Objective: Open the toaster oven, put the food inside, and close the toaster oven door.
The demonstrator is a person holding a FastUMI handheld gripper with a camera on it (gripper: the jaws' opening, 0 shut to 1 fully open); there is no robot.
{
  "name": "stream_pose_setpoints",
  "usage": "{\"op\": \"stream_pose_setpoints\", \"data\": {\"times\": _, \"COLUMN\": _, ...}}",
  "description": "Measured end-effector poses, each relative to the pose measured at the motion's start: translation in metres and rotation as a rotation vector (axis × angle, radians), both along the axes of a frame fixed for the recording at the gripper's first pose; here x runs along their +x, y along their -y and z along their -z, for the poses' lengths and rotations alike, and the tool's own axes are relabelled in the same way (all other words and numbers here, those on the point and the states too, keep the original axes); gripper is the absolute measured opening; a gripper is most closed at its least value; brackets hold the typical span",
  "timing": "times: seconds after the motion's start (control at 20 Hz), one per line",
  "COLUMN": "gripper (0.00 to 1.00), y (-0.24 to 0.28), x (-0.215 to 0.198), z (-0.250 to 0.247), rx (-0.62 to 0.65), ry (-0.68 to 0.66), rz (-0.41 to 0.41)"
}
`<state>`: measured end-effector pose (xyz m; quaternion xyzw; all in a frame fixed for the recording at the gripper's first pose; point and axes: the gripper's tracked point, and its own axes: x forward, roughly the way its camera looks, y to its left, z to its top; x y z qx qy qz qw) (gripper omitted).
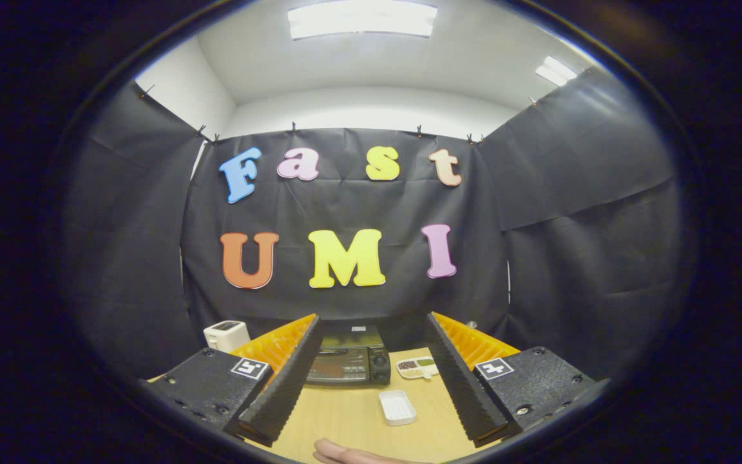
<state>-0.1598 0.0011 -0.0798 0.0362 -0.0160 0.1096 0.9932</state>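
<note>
1. The one camera rides on the gripper and looks forward along its two fingers, which rise from the lower part of the frame, spread wide with nothing between them.
2. It faces the booth's back wall head-on, pitched level or slightly upward: the ceiling lights fill the top of the frame, the table only a thin strip at the bottom.
3. It stands well back from the toaster oven, which looks small at lower centre, beyond the fingertips.
4. The fisheye lens bends the side walls inward at left and right.
</note>
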Motion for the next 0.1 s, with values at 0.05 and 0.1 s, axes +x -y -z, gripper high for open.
{"op": "stream_pose_setpoints", "data": {"times": 0.05, "gripper": 1.0, "y": -0.0016, "x": -0.0007, "z": -0.0005, "rx": -0.003, "ry": 0.003, "rz": -0.009}}
{"op": "stream_pose_setpoints", "data": {"times": 0.1, "gripper": 1.0, "y": -0.0034, "x": -0.0022, "z": -0.0004, "rx": -0.005, "ry": 0.002, "rz": -0.018}}
